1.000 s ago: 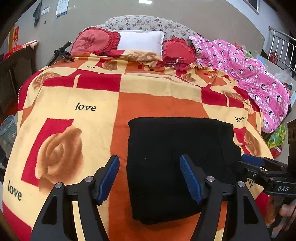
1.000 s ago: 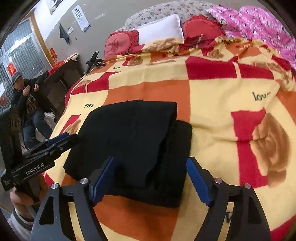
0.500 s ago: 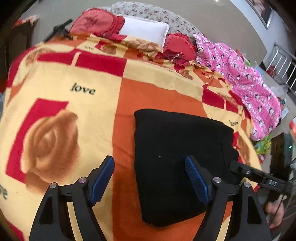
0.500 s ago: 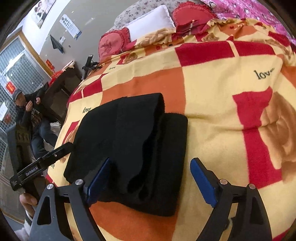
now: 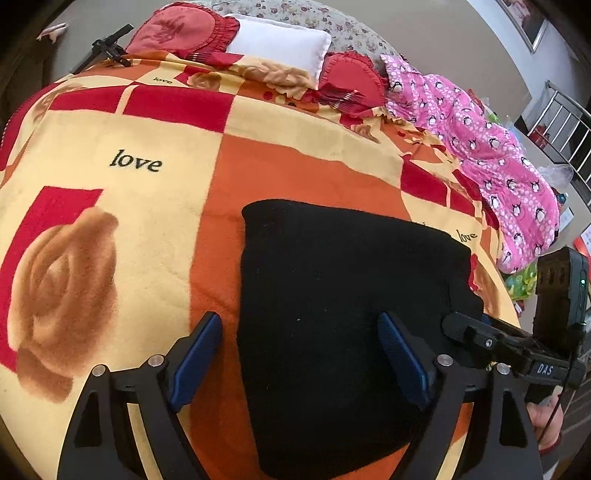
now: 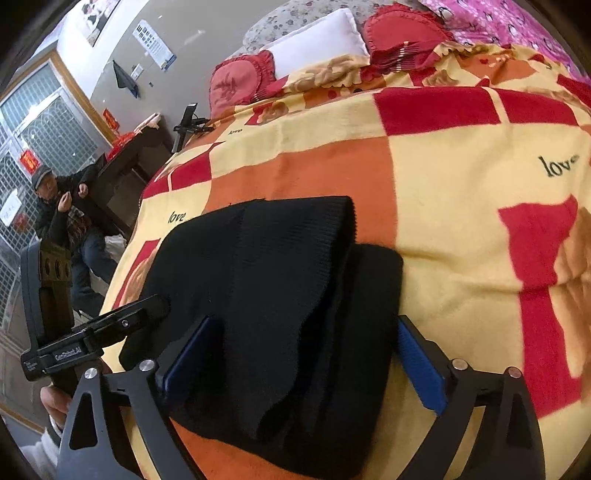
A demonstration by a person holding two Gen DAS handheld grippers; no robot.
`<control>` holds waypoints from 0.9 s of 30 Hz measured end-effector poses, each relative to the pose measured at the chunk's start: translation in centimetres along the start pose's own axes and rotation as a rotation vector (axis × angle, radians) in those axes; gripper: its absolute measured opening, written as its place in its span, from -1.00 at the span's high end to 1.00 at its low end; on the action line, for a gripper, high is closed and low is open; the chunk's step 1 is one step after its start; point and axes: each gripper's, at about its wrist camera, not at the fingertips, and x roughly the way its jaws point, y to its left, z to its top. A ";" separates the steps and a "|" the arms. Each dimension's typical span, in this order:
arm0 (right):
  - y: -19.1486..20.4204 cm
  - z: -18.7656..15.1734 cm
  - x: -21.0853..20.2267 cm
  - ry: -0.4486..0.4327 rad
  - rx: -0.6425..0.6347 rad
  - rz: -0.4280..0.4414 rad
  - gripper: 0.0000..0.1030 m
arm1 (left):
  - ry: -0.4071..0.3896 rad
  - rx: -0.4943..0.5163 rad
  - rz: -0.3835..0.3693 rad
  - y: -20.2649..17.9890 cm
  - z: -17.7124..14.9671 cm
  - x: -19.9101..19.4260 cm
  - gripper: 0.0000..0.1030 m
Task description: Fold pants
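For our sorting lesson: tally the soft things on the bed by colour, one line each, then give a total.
Black: 1, folded black pants
Red: 2, red ruffled cushions
White: 1, white pillow
Pink: 1, pink penguin-print quilt
Orange and yellow: 1, rose-pattern blanket
Total: 6

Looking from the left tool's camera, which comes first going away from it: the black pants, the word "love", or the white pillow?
From the left tool:
1. Pants, right under its open fingers, slightly right.
2. "love", farther up the blanket, to the left.
3. White pillow, at the head of the bed, farthest.
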 end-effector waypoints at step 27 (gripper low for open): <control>3.9 4.0 -3.9 -0.162 -0.088 -0.043 0.01 | -0.134 0.127 0.017 -3.6 1.8 -5.6 0.35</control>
